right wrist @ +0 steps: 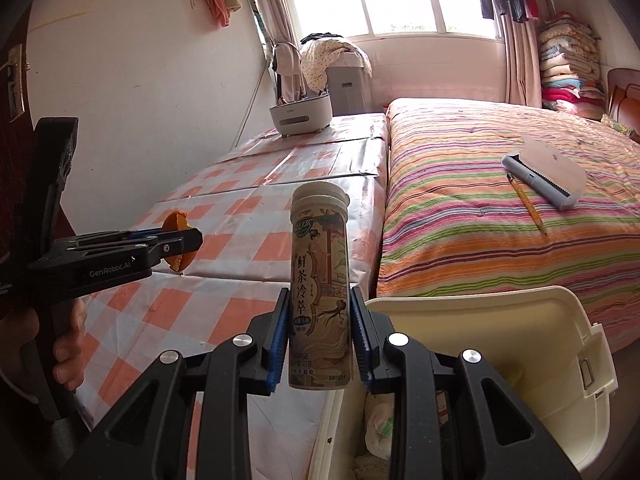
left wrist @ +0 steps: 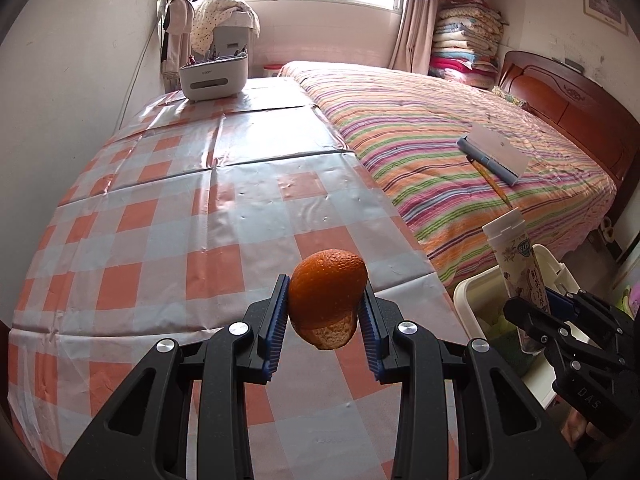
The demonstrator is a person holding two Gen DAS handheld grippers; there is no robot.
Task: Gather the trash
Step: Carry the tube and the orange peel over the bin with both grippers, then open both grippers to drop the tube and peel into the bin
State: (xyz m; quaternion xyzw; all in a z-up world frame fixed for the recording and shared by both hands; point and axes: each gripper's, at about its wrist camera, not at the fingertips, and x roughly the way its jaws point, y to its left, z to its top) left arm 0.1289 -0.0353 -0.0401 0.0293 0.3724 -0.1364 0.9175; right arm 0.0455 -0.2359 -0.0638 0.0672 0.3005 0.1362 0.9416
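My left gripper (left wrist: 325, 312) is shut on a piece of orange peel (left wrist: 326, 294), held above the checked tablecloth (left wrist: 160, 208) near the table's right edge. In the right wrist view the same peel (right wrist: 179, 220) shows in the left gripper (right wrist: 188, 240) at the left. My right gripper (right wrist: 320, 336) is shut on an upright tea bottle (right wrist: 320, 280) with a white cap, above the gap between table and bin. The left wrist view shows that bottle (left wrist: 516, 256) in the right gripper (left wrist: 536, 312) over the cream trash bin (left wrist: 464, 300).
The cream bin (right wrist: 520, 344) stands open below right, with paper scraps inside. A bed with a striped cover (left wrist: 460, 140) lies to the right, carrying a lint roller (left wrist: 492, 156) and a pencil (left wrist: 494, 184). A white utensil holder (left wrist: 212, 78) sits at the table's far end.
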